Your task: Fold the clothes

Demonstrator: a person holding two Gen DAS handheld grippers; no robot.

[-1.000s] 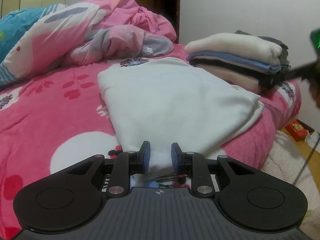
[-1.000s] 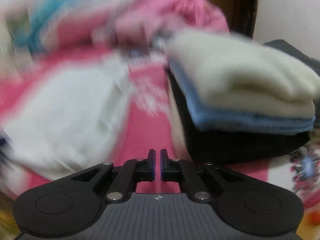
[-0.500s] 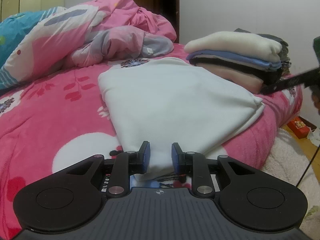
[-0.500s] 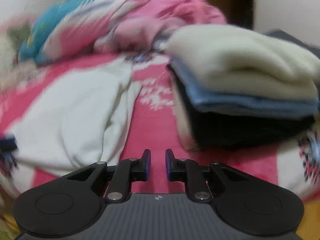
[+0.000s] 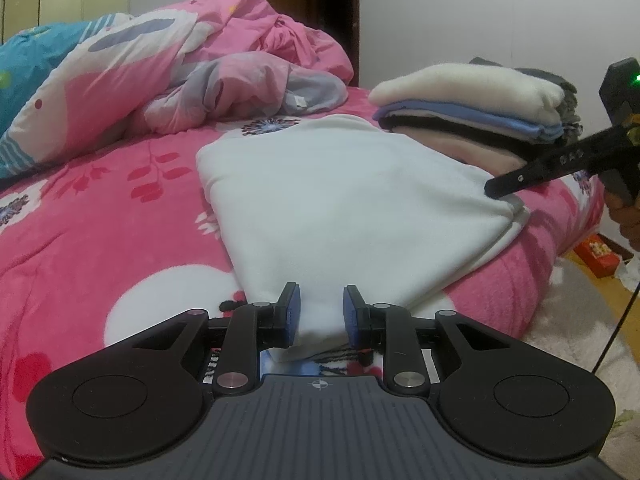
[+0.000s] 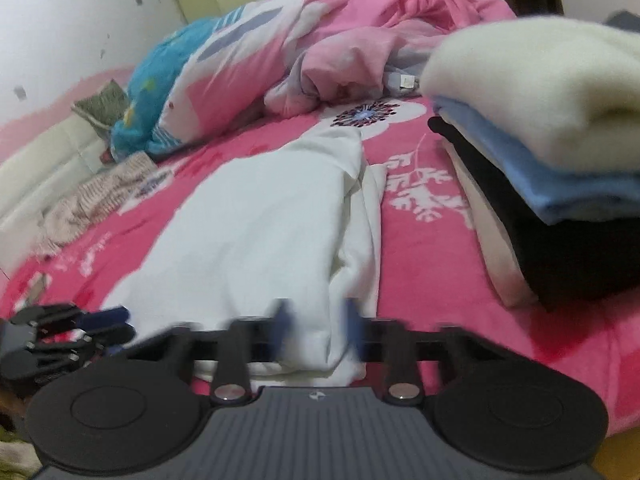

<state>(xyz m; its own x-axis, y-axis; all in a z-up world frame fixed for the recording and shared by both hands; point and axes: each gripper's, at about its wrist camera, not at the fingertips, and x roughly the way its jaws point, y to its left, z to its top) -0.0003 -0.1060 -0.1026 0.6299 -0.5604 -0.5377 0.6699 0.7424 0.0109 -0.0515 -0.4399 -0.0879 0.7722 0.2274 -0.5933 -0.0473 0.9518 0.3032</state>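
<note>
Left wrist view: white garment [image 5: 340, 208] lies folded flat on the pink floral bedspread [image 5: 100, 220], near the bed's edge. Left gripper [image 5: 319, 314] sits at its near corner, fingers spread, cloth between the blue pads [image 5: 294, 312] but not pinched. Right gripper [image 5: 504, 186] comes in from the right side of that view; its black finger tip is at the garment's far right corner. Whether it touches the cloth, can't tell from here.

Right wrist view: right gripper [image 6: 316, 332] is motion-blurred, fingers apart, straddling the near edge of the white garment [image 6: 256, 240]. No grasp visible. Garment shows a loose fold or sleeve bunched along its right side. Left gripper [image 6: 108, 324] visible at lower left, at the garment's other corner.

Surroundings: stack of folded clothes [image 5: 476, 104] just beside the garment on the right, cream piece on top, blue and black layers under it; it crowds the garment's far right side and hides part of the bedspread behind. Crumpled pink duvet [image 5: 224, 76] heaped at the head of the bed, well apart from the garment. Blue pillow [image 6: 160, 80] beside it. Knitted beige cloth [image 6: 96, 196] lying loose on the bed to the left. Red box [image 5: 596, 254] on the floor past the bed's corner.
</note>
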